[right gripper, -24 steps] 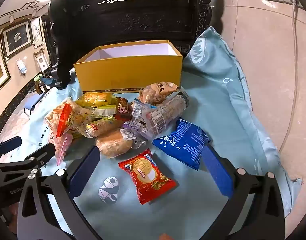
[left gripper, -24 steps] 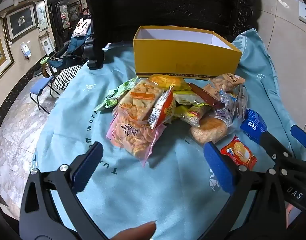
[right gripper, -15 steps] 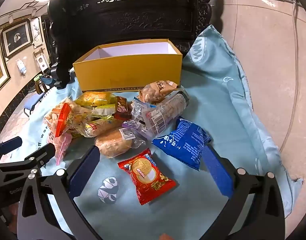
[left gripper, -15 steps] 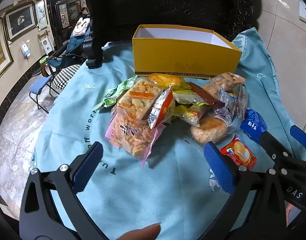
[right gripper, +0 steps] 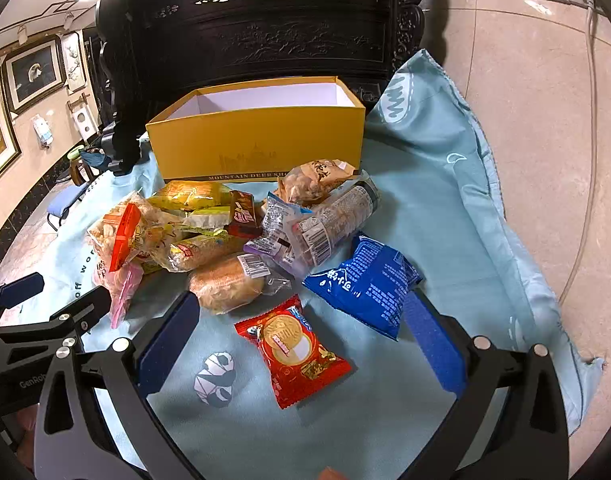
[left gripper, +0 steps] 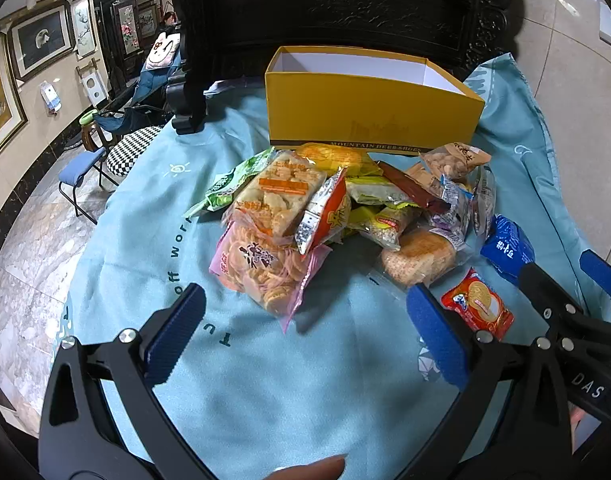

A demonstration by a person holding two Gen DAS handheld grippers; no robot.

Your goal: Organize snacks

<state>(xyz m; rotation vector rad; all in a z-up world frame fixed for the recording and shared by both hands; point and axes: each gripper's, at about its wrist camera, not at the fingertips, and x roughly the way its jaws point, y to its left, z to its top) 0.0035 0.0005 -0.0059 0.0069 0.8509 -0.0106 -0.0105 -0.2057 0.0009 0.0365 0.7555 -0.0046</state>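
Observation:
A pile of snack packets (left gripper: 337, 208) (right gripper: 225, 232) lies on a light blue cloth in front of an open, empty yellow box (left gripper: 369, 108) (right gripper: 261, 144). A pink packet of round crackers (left gripper: 265, 268) lies nearest my left gripper (left gripper: 305, 332), which is open and empty just short of it. A red biscuit packet (right gripper: 293, 352) lies between the fingers of my right gripper (right gripper: 301, 344), which is open and hovers over it. A blue packet (right gripper: 365, 284) lies by the right finger. The right gripper also shows in the left wrist view (left gripper: 565, 292).
A dark carved wooden cabinet (right gripper: 265, 36) stands behind the box. The blue cloth (left gripper: 265, 392) hangs over the table edges. To the left the floor drops away, with a blue stool (left gripper: 81, 172) and chairs. A tiled wall (right gripper: 545, 120) is on the right.
Both grippers have edged slightly forward toward the snacks. Nothing has been grasped and the packets have not moved.

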